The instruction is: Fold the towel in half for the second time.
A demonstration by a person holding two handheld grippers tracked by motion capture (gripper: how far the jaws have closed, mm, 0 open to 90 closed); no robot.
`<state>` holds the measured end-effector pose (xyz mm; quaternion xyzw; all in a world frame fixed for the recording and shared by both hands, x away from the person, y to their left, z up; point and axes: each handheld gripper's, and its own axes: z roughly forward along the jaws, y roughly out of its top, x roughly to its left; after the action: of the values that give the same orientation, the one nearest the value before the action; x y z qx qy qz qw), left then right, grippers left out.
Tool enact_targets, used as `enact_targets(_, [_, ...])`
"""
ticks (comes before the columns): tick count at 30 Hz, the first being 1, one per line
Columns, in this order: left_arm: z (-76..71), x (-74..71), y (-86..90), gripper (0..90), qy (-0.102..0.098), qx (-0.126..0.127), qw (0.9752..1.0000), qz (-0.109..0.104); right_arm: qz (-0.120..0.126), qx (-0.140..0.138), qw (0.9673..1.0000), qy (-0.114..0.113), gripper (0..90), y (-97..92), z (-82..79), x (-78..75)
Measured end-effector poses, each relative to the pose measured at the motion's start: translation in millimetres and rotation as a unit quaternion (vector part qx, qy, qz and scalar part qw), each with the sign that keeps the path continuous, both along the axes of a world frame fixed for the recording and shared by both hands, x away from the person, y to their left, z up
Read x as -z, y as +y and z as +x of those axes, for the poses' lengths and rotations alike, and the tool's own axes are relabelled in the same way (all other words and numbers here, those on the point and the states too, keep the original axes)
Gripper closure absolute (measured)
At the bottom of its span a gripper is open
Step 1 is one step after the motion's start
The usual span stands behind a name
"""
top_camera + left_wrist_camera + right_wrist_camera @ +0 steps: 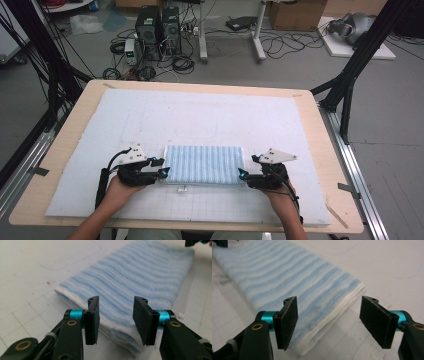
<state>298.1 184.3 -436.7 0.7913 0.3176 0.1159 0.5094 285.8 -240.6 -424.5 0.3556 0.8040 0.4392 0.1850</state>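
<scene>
Centrally on the tabletop (pixel 70 150) lies a folded blue-striped towel (pixel 204 164); the left tool (pixel 161 167) and right tool (pixel 242 174), both spread, flank its short ends, presumably positioned to grip opposite edges together.

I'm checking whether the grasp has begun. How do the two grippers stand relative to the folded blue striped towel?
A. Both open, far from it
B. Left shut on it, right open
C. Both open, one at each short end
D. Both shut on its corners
C: the left gripper and right gripper each have jaws spread apart at opposite ends of the towel.
</scene>
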Motion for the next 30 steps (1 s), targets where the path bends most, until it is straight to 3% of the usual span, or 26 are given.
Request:
enact_targets(4, [9.4, -6.0, 8.4, 47.9, -0.011, -0.034, 0.9984, -0.044, 0.013, 0.032, 0.9992, -0.021, 25.1, -12.0, 1.0, -10.2])
enact_targets(8, [17.3, -12.4, 18.8, 38.5, -0.031, -0.082, 0.9929, -0.080, 0.006, 0.084, 0.9960, -0.029, 19.5, -28.1, 0.0, -14.8])
enact_targets(10, [19.0, -14.0, 23.0, 27.3, -0.044, -0.107, 0.9892, -0.089, 0.006, 0.103, 0.9941, -0.034, 16.5, -36.6, -1.2, -14.7])
enact_targets(11, [19.3, -14.5, 25.8, 22.2, -0.049, -0.109, 0.9889, -0.089, 0.005, 0.110, 0.9932, -0.038, 14.7, -40.4, -1.4, -14.3])
enact_targets(14, [17.0, -16.2, 31.9, 22.0, -0.069, -0.107, 0.9879, -0.090, 0.004, 0.125, 0.9913, -0.040, 12.0, -48.7, -1.8, -13.3])
enact_targets(21, [13.9, -14.4, 42.0, 21.8, -0.076, -0.106, 0.9876, -0.087, 0.011, 0.126, 0.9913, -0.035, 11.2, -54.7, -6.0, -13.6])
enact_targets(30, [9.2, -15.9, 54.6, 21.9, -0.082, -0.125, 0.9849, -0.086, 0.021, 0.133, 0.9901, -0.041, 10.9, -57.1, -8.0, -16.2])
